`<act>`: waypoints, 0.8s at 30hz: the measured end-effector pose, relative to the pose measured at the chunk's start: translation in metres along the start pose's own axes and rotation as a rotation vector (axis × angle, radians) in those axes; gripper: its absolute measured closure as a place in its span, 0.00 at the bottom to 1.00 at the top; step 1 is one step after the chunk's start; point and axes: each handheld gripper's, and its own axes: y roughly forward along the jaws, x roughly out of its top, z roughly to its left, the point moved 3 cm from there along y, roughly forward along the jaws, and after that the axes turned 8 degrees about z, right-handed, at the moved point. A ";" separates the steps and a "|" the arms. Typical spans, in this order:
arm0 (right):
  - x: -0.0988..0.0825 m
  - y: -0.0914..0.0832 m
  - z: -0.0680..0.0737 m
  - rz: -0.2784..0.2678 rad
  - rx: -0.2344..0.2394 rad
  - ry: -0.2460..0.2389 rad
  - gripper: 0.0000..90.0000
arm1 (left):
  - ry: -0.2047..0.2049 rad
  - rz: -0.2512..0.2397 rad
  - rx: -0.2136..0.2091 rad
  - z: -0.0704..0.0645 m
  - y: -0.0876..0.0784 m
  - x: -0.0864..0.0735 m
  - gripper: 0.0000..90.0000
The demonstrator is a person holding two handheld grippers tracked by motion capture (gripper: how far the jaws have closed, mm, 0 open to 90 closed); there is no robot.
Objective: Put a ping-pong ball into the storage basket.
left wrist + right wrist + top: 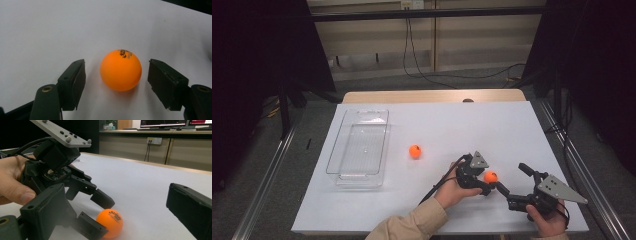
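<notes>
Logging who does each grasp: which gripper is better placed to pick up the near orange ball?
The left gripper. Its jaws already flank the orange ball, gaps on both sides, pads not yet touching. The right gripper stands open beside it, not around it.

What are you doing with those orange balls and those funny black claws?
A person holds a hand-held gripper in each hand at a white table. The left hand-held gripper sits around one orange ball, with its jaws on either side but not yet squeezing it. The right hand-held gripper waits open close by. A second orange ball lies farther off, near a clear plastic tray with nothing in it.
</notes>
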 end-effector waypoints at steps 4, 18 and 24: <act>0.000 0.000 0.000 0.000 0.000 0.000 0.03 | 0.014 0.008 -0.007 -0.001 0.001 0.001 0.37; 0.000 0.000 0.000 0.000 0.000 -0.001 0.03 | 0.040 0.046 -0.004 0.000 0.007 0.001 0.52; 0.000 0.000 0.000 0.001 -0.001 0.000 0.03 | 0.037 0.063 0.001 0.000 0.003 0.001 0.56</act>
